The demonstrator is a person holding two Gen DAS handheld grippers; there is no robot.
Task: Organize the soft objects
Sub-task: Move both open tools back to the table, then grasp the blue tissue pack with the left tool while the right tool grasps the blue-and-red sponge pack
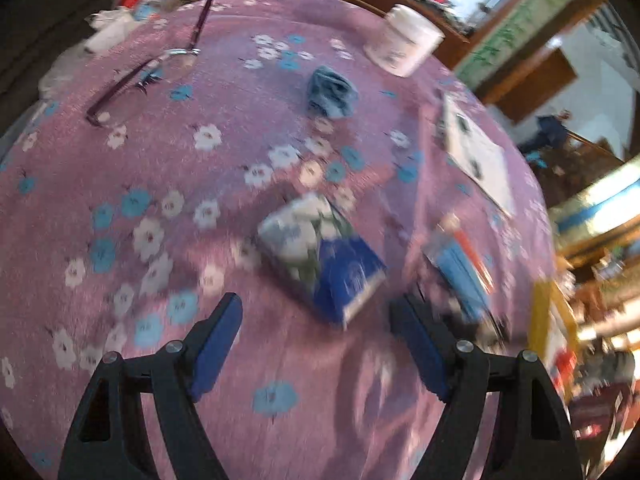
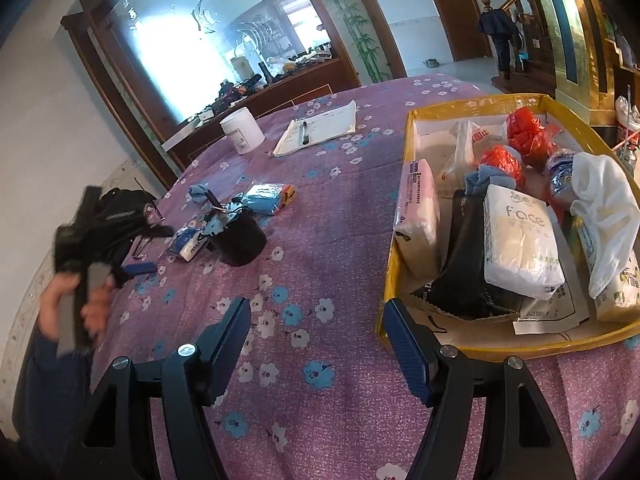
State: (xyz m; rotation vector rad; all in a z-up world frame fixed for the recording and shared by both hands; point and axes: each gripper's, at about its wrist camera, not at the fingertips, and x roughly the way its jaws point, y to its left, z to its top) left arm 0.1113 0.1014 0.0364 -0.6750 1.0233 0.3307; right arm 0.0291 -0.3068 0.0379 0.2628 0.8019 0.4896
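Left gripper gaped wide, empty, above the blue-white tissue pack at 12 o'clock on the tabletop. Right gripper wide, empty; yellow box at 2 o'clock. Likely reach step; next: descend, straddle pack.

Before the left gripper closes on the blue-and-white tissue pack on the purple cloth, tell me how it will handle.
The tissue pack looks like a soft plastic-wrapped block, so it will probably squash a little between the pads. It seems light for its bulk. Its flat sides make rolling unlikely, though the wrapper may be slippery. The left gripper is open and empty.
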